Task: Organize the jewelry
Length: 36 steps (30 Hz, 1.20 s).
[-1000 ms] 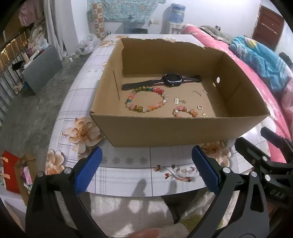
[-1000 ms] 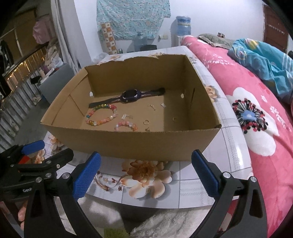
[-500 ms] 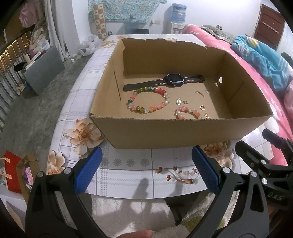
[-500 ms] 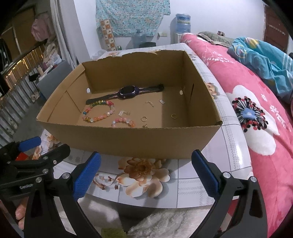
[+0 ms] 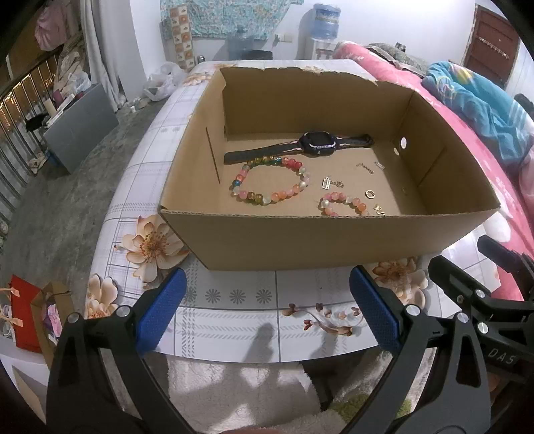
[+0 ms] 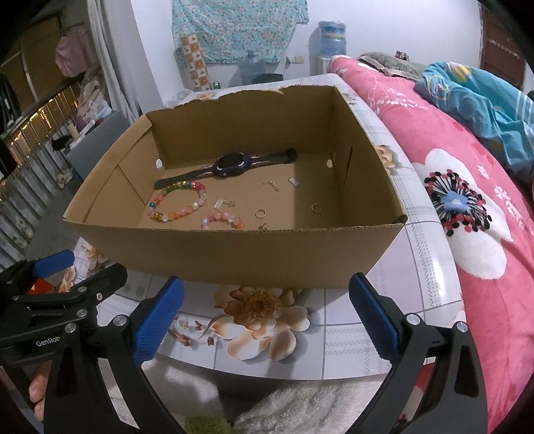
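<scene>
Both the left gripper [image 5: 267, 310] and right gripper [image 6: 265, 313], spread and empty, have edged nearer the cardboard box [image 5: 333, 240] at mid-frame, whose jewelry [image 5: 270, 182] lies unmoved.

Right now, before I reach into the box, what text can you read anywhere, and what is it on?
"DAS": white letters on the right gripper body, cut off.
"GenRob": white letters on the left gripper body, cut off.
Watch screen: dark, nothing readable.
Water jug label: too blurred.
</scene>
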### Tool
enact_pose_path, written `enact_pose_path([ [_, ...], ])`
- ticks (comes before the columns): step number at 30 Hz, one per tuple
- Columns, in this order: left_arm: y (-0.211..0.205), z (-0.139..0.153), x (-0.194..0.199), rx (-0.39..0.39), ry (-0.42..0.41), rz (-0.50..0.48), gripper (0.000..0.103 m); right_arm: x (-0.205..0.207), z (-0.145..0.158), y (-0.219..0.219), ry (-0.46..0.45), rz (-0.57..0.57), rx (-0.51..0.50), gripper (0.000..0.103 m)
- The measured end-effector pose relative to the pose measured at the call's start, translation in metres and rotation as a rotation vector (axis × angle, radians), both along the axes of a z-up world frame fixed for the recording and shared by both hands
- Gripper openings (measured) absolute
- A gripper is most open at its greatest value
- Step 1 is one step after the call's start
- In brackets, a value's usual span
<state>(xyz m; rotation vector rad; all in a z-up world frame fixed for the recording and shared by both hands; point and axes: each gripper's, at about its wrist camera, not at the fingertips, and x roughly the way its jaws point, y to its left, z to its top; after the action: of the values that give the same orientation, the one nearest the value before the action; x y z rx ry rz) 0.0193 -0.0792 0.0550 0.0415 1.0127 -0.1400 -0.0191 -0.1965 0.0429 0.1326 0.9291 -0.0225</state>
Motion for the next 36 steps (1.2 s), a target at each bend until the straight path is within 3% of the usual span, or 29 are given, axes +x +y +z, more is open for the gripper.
enact_pose_path([
  [36, 0.0021, -0.0012, 0.0005, -0.001, 0.004, 0.001, 0.095, 0.0007, -0.0008, 0.0025, 0.002, 0.002, -0.005, 0.096],
])
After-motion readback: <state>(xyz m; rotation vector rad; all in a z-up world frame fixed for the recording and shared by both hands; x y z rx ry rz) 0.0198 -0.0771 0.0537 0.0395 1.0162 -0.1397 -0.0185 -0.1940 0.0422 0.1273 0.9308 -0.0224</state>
